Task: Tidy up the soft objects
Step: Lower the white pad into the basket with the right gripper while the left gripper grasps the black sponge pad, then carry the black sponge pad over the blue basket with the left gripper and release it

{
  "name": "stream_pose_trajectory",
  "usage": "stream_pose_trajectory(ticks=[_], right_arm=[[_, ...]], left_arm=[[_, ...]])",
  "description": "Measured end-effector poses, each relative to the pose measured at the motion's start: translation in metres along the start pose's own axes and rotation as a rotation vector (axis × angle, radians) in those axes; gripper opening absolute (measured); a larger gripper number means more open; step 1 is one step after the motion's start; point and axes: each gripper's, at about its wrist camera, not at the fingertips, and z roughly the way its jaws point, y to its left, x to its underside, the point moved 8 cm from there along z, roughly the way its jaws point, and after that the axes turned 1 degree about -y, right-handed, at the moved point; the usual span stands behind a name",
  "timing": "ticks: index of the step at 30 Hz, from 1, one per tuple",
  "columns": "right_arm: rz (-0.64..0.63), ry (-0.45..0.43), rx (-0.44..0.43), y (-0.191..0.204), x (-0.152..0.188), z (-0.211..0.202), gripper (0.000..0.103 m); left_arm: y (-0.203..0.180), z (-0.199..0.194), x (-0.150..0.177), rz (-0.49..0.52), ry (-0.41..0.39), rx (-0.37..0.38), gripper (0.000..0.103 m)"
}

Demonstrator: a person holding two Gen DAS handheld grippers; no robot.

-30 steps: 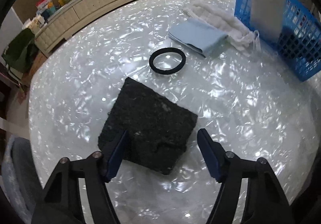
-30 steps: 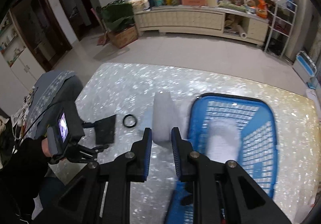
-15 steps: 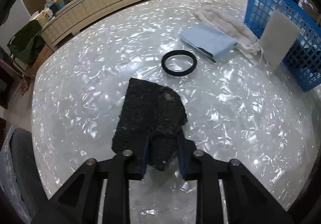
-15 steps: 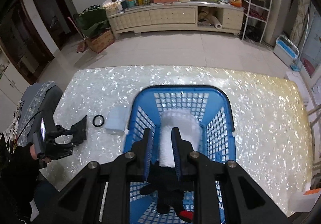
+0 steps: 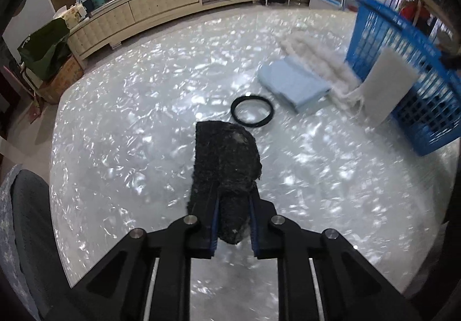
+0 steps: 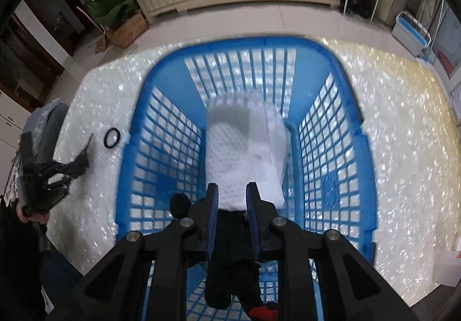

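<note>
At the left of the left wrist view, a cream sideboard [image 5: 135, 7] stood beyond the far edge of the pearly white table [image 5: 129, 125]. In the near centre the left gripper [image 5: 232, 223] was narrowed onto a black foam pad [image 5: 224, 159], its jaws pinching the near end so that the pad bulged between them and reached away over the table. Just beyond the pad's far edge a black ring [image 5: 252, 111] lay flat on the table. To the right of the ring was a folded pale blue cloth [image 5: 294, 85], and a fluffy white cloth [image 5: 317, 62] lay against its far right side. Farther right, a white foam sheet [image 5: 386, 85] stood tilted against the outer wall of the blue basket [image 5: 417, 108].

In the right wrist view, the left gripper [image 6: 62, 168] with its black pad showed at the far left, near the black ring [image 6: 112, 138]. The blue basket [image 6: 161, 131] filled the centre. The right gripper [image 6: 232, 205] hung over its inside, jaws narrow on the near end of a white knitted cloth [image 6: 245, 148], which hung down inside the basket. A dark soft item [image 6: 230, 272] lay in the basket's near end below the gripper; what it was could not be told.
</note>
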Motion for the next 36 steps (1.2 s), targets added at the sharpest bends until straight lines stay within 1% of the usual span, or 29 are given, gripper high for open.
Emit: stream_pose_trajectory(ticks=[3,5,8,9,10,11,12,15,16,17,19,20,22,24,26,27,30,32,36], right_arm=[[0.013,0.022,-0.003,0.001,0.005,0.008,0.019],[0.013,0.032,-0.004,0.002,0.008,0.009,0.019],[0.005,0.033,0.017,0.001,0.013,0.009,0.019],[0.006,0.033,0.018,0.001,0.014,0.010,0.022],[0.010,0.031,0.015,0.002,0.016,0.009,0.031],[0.014,0.028,0.007,0.003,0.018,0.007,0.037],[0.017,0.022,0.003,0.002,0.021,0.005,0.048],[0.012,-0.010,-0.010,0.005,0.031,-0.009,0.054],[0.010,-0.025,-0.010,0.005,0.032,-0.012,0.059],[0.008,-0.037,-0.002,0.005,0.035,-0.017,0.062],[-0.011,-0.079,0.026,0.004,0.040,-0.031,0.071],[-0.015,-0.094,0.034,0.003,0.041,-0.036,0.073],[-0.024,-0.138,0.040,0.002,0.042,-0.052,0.087],[-0.031,-0.181,0.041,0.000,0.047,-0.067,0.095],[-0.038,-0.211,0.047,-0.003,0.049,-0.076,0.097],[-0.040,-0.224,0.051,-0.005,0.049,-0.080,0.102],[-0.022,-0.253,0.052,-0.017,0.054,-0.089,0.103],[-0.010,-0.263,0.043,-0.024,0.059,-0.090,0.103],[0.014,-0.288,0.057,-0.034,0.059,-0.089,0.103]], left_arm=[[-0.005,-0.018,-0.006,-0.026,-0.024,0.039,0.015],[-0.009,-0.032,-0.011,-0.056,-0.047,0.081,0.015],[-0.013,-0.053,-0.021,-0.079,-0.079,0.087,0.015],[-0.014,-0.057,-0.023,-0.084,-0.086,0.086,0.015],[-0.017,-0.063,-0.027,-0.088,-0.093,0.088,0.015],[-0.020,-0.071,-0.031,-0.091,-0.102,0.084,0.015],[-0.023,-0.078,-0.034,-0.091,-0.109,0.078,0.015],[-0.034,-0.092,-0.042,-0.091,-0.124,0.067,0.015],[-0.039,-0.098,-0.046,-0.091,-0.128,0.059,0.015],[-0.042,-0.101,-0.049,-0.090,-0.129,0.053,0.015],[-0.051,-0.107,-0.055,-0.085,-0.134,0.041,0.015],[-0.059,-0.112,-0.059,-0.075,-0.136,0.035,0.015],[-0.066,-0.116,-0.062,-0.061,-0.140,0.030,0.015],[-0.080,-0.122,-0.069,-0.046,-0.146,0.035,0.015],[-0.097,-0.129,-0.077,-0.026,-0.158,0.039,0.015],[-0.104,-0.131,-0.080,-0.015,-0.162,0.040,0.015],[-0.128,-0.134,-0.091,0.002,-0.169,0.057,0.015],[-0.147,-0.135,-0.097,0.015,-0.170,0.072,0.015],[-0.182,-0.131,-0.111,0.057,-0.166,0.093,0.015]])
